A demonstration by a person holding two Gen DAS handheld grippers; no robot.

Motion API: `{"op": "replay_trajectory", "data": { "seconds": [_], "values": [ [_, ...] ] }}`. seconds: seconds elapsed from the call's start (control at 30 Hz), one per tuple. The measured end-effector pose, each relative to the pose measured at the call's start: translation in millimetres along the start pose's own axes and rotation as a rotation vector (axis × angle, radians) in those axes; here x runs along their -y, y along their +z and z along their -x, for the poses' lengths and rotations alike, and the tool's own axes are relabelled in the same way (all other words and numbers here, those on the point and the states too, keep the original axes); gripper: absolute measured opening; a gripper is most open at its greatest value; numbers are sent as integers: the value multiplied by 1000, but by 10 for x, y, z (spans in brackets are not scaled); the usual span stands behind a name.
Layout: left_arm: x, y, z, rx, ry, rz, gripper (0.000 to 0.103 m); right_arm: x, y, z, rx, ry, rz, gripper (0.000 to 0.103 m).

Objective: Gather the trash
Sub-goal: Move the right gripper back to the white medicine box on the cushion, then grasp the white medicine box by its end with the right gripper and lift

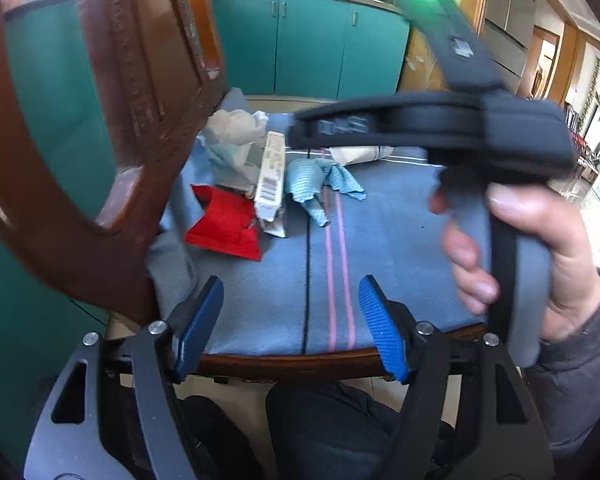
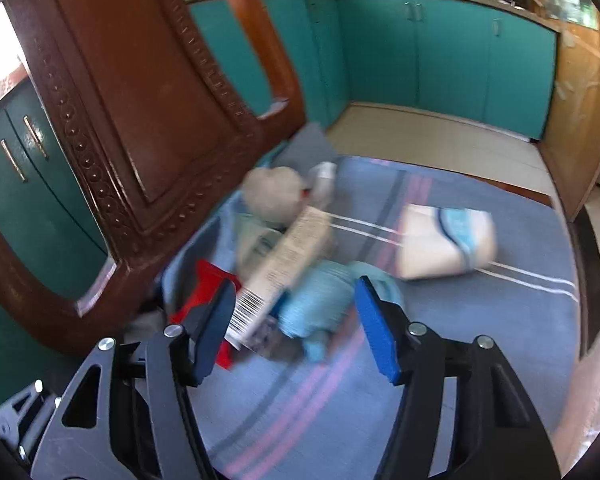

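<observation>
Trash lies on a chair seat covered by a blue striped cloth (image 1: 380, 240): a red wrapper (image 1: 224, 224), a white carton with a barcode (image 1: 270, 184), crumpled pale paper (image 1: 236, 132) and a light blue wad (image 1: 316, 184). My left gripper (image 1: 292, 320) hangs open and empty over the seat's front. A hand (image 1: 540, 264) holds the right tool's black frame (image 1: 440, 120) above the pile. In the blurred right wrist view my right gripper (image 2: 296, 320) stands open, with the carton's (image 2: 284, 264) barcode end and the blue wad (image 2: 320, 296) between its fingers, untouched. A white pack (image 2: 444, 240) lies to the right.
The carved wooden chair back (image 1: 100, 120) rises at the left, close to the pile. Teal cabinets (image 1: 308, 48) and a tiled floor (image 2: 440, 140) lie behind. The seat's wooden front edge (image 1: 300, 360) and the person's dark trousers (image 1: 332, 420) are below the left gripper.
</observation>
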State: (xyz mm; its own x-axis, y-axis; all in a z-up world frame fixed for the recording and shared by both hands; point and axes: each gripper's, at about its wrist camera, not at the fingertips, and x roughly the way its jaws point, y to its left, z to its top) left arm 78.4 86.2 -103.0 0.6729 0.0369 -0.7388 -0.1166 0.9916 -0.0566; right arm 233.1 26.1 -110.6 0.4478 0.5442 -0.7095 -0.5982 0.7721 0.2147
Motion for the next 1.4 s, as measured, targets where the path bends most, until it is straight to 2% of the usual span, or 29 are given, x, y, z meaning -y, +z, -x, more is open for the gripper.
{"op": "replay_trajectory", "data": {
  "seconds": [0.07,0.17,0.33,0.43,0.57,0.73,0.9,0.93,1.0,1.23,1.4],
  "values": [
    [-39,-19,9,-2,-4,8,72,-90,62,-136,-22,-2,2,61],
    [-49,-4,11,-3,-3,10,72,-167,99,-353,-70,-49,7,61],
    [-76,-8,19,-2,-6,21,73,-190,2,-677,-165,-118,8,60],
    [-89,-18,-5,-9,-10,25,73,-192,-44,-674,-167,-128,17,50],
    [-78,-18,-13,-15,-15,24,73,-175,-68,-592,-175,-92,7,30],
    [-41,-25,-23,-17,-13,20,73,-122,-110,-512,-179,-78,-22,28],
    [-6,-33,-45,-22,-19,17,73,-83,-178,-624,-231,-72,-32,28],
    [3,-30,-35,-21,-19,15,74,-81,-204,-645,-233,-66,-32,28],
    [8,-28,-25,-17,-13,13,74,-72,-228,-645,-231,-63,-37,21],
    [-2,-26,-51,-23,-11,28,74,41,-215,-278,-160,-34,-54,20],
    [7,-27,-77,-27,-17,26,74,291,-302,83,-113,-26,-95,20]
  ]
}}
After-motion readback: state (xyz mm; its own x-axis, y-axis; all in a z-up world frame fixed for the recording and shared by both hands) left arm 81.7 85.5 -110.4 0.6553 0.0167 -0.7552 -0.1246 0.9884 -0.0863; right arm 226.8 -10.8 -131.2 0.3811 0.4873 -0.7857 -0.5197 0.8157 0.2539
